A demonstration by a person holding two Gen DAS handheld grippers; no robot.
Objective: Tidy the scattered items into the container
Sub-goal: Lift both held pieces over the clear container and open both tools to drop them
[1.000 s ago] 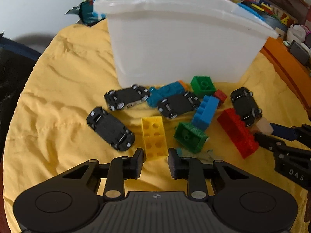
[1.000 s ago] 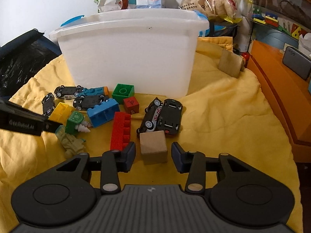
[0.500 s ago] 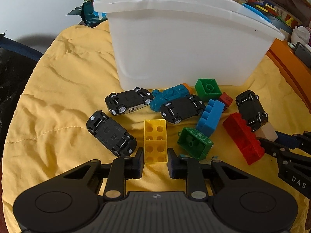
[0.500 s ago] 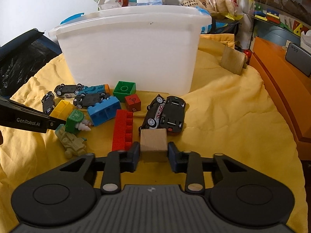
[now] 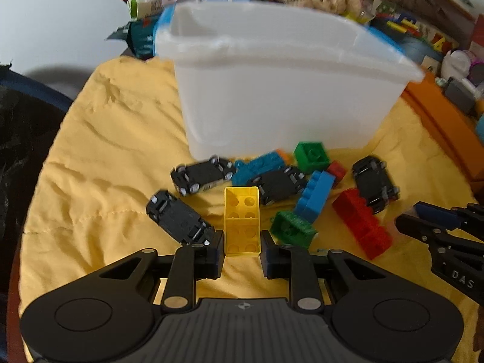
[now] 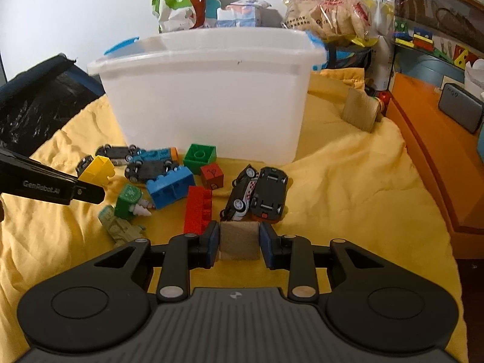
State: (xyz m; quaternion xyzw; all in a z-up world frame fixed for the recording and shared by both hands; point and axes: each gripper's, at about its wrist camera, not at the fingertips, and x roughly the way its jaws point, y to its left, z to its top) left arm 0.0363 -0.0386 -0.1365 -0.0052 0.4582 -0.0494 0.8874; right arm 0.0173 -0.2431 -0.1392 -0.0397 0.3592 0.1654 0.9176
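Since a second ago both tools have closed on their picks: our left gripper (image 5: 242,249) now has its jaws drawn in against the long sides of the yellow brick (image 5: 242,219), which tilts studs-hollow toward the lens and looks raised off the yellow cloth (image 5: 90,166), and our right gripper (image 6: 239,243) has its jaws pressed flat on the wooden cube (image 6: 239,240), where earlier they stood apart from it. From here we judge the step in hand to be the carry to the white bin (image 6: 208,96), which stands at twelve o'clock of both tools, its tall wall facing us. To do it well we should lift straight up first, high enough that both loads pass over the rim, since the bin's wall is tall and a low swing would knock it. The yellow brick is held only near its close end, so we should keep it level and move slowly, or it may pivot out. Rising cleanly also matters for the overturned black car (image 5: 180,219) touching the left jaw at ten o'clock, and for the red brick (image 6: 198,210) and the two toy cars (image 6: 257,195) just ahead of the cube. We should release only once each load is well inside the rim, one hand at a time so the tools do not meet.
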